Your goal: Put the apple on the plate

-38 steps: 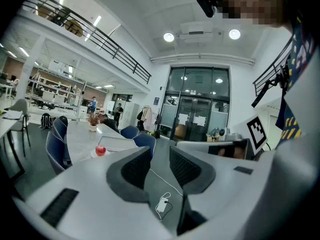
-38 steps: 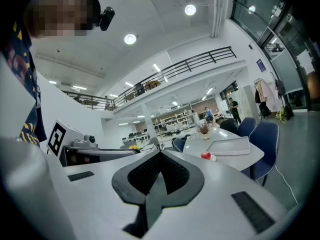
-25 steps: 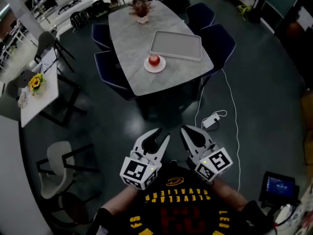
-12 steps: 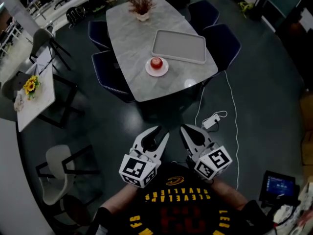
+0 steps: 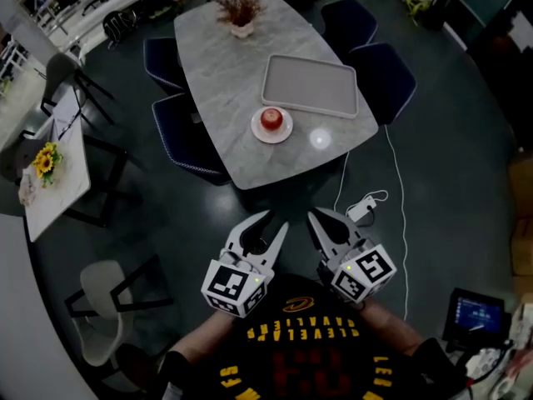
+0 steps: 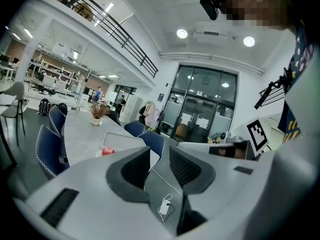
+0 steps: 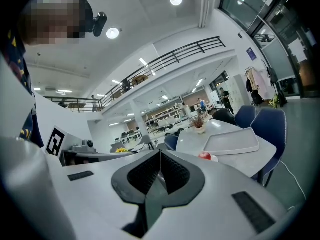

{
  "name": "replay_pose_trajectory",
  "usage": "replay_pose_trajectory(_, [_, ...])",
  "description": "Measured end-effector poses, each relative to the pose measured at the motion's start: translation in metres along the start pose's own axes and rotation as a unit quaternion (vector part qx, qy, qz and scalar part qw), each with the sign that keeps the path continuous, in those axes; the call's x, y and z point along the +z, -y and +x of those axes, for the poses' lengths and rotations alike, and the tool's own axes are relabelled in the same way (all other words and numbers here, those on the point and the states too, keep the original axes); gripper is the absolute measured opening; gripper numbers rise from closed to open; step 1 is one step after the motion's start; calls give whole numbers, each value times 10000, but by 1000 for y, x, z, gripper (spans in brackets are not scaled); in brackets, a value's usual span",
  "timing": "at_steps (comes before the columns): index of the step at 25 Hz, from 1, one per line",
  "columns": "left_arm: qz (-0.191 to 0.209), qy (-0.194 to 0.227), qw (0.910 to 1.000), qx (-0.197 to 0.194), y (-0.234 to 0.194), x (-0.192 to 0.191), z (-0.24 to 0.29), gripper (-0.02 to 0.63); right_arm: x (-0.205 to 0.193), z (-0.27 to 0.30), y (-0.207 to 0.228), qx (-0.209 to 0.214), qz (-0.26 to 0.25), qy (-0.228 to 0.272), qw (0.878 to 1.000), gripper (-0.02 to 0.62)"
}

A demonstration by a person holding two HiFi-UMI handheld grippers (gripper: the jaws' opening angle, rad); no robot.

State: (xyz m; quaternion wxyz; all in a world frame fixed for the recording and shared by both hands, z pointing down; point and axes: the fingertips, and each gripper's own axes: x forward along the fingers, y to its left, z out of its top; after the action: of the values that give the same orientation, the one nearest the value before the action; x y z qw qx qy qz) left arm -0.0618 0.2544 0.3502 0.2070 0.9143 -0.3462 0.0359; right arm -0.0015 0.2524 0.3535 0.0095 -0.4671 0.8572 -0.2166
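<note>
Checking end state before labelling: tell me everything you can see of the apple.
The apple is small, round and red, with a pale shiny spot on top. It looks whole; any stem is too small to tell. It sits in the middle of a small round white plate and touches nothing else. The plate stands on the grey marbled table, close to the table's near edge and just off the near left corner of the grey tray.

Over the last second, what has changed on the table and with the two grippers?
The table, with the apple on the plate, has slid slightly down and right in the head view; the person seems to come closer. Nothing was taken or let go. The left gripper stays open, the right gripper shut and empty, both near the chest; the tray is unmoved.
</note>
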Motion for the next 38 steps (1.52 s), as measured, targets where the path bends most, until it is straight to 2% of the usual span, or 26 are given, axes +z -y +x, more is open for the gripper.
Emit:
replay_pose_trajectory(13, [-123, 139, 9996, -197, -80, 31, 12, 124, 15, 83, -3, -161, -71, -125, 9998, 9])
replay_pose_trajectory(24, [-262, -6, 9993, -254, -110, 35, 20, 124, 8, 114, 2, -257, 150, -253, 9992, 9])
replay_pose_trajectory(29, [-251, -12, 9996, -92, -128, 38, 27, 124, 9, 130, 9, -152, 228, -269, 9993, 9])
replay_pose_trajectory(38, [-336, -78, 9988, 360, -165, 48, 77, 124, 26, 172, 62, 191, 328, -253, 9990, 9])
